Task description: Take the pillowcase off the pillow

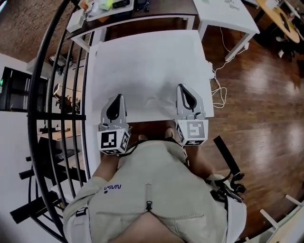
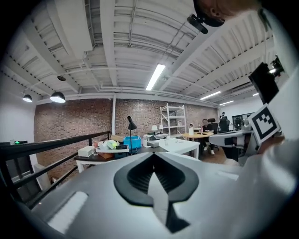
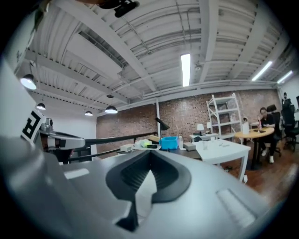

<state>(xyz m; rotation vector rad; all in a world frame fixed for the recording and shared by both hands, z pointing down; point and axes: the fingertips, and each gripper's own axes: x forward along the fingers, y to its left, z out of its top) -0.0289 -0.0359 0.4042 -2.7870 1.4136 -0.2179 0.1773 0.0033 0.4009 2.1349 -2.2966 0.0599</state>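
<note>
The pillowcase is lying flat and white just in front of the dark desk. At its edge farthest from that desk, the left gripper is pinching a strip of the white cloth, its jaws pressed together. Beside it along the same edge, the right gripper is also clamping white cloth, its jaws closed tight.

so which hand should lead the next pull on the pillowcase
Right, narrowly. Both the left gripper and right gripper have jaws shut on the white pillowcase at its near edge, but the fabric puckers beside the right one, so slack likely starts there.
</note>
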